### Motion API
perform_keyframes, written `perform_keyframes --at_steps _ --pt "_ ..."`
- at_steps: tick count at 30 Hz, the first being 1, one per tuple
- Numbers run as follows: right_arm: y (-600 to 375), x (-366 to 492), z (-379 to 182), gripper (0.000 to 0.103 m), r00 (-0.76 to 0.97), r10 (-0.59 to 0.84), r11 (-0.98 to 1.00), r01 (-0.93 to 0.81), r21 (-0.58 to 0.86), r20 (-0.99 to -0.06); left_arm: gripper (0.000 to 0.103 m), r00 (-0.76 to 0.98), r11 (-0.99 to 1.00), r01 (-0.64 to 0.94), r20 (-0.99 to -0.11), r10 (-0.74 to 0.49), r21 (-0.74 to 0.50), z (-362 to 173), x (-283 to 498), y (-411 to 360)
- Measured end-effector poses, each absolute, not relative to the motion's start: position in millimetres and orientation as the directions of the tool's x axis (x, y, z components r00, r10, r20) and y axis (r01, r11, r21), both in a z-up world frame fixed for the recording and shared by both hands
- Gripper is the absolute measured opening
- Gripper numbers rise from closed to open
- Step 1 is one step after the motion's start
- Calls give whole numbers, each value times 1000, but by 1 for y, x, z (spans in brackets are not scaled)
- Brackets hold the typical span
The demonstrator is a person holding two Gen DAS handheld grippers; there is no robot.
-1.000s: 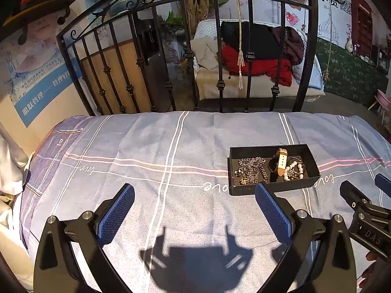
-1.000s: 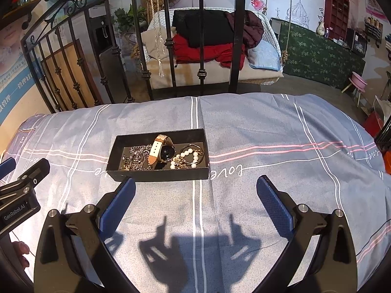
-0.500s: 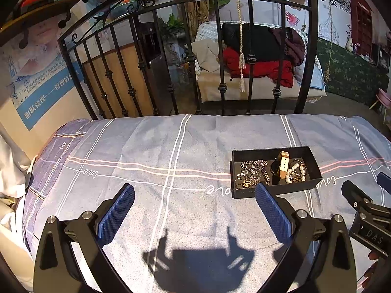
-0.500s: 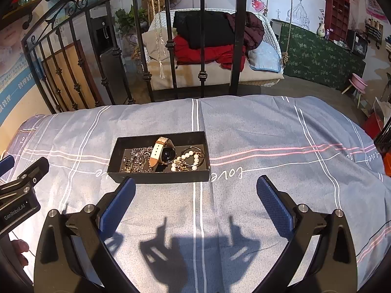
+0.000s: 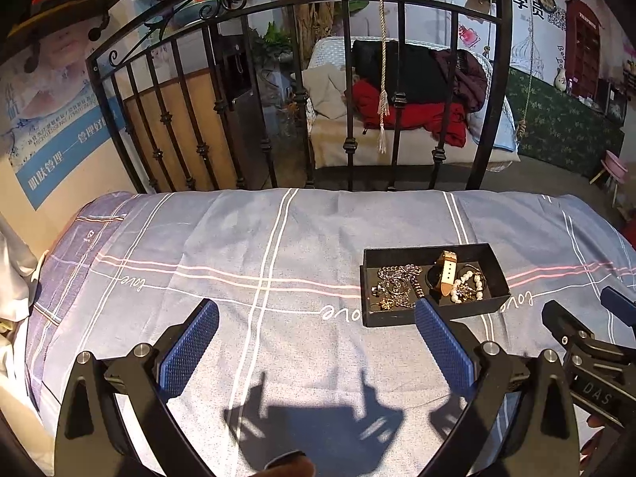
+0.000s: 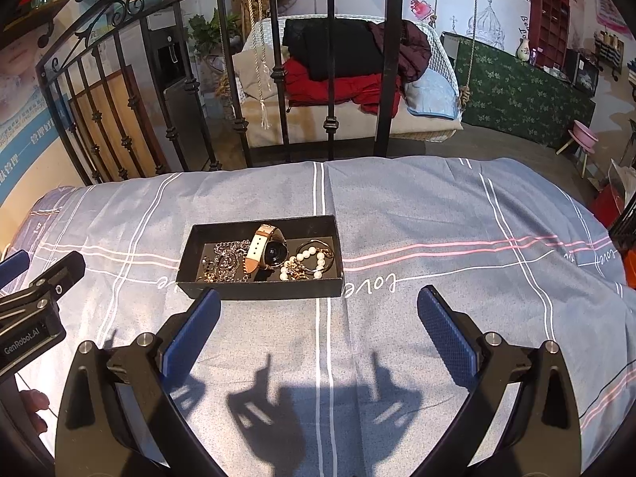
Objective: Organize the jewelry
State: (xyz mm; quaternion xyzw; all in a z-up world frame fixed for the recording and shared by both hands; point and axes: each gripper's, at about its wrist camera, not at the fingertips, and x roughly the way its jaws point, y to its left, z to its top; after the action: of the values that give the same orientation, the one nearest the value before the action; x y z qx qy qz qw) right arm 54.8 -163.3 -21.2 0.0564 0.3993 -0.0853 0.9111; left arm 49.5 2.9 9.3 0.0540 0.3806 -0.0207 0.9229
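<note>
Your left tongs (image 5: pixel 316 344) gape wide, holding nothing, blue pads level. Your right tongs (image 6: pixel 318 332) gape equally wide, also holding nothing. In the right view, the left tongs sit at nine o'clock.

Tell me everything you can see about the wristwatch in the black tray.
The wristwatch has a round dark face in a metallic-looking case and a cream strap with tan backing, leather by the look. It lies tilted in the middle of the shallow black tray on the bedspread, between the chain necklaces and the pearl bracelet. Neither gripper touches it.
</note>
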Motion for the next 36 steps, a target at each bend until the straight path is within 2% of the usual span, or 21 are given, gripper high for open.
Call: perform_keyframes --at_steps 23,28,31,36 --pt "-164 53 -21 98 666 -111 979 199 33 -738 97 697 993 93 -717 -9 77 6 49 4" --pt "-164 53 -23 98 664 -110 979 201 35 -740 97 704 994 77 -711 4 81 5 47 4" --pt "-164 53 -23 98 662 -111 979 202 34 -741 97 720 992 35 -691 61 124 6 44 5" --pt "-165 52 -23 98 663 -113 978 205 34 -740 97 715 995 41 -698 36 93 7 46 9"
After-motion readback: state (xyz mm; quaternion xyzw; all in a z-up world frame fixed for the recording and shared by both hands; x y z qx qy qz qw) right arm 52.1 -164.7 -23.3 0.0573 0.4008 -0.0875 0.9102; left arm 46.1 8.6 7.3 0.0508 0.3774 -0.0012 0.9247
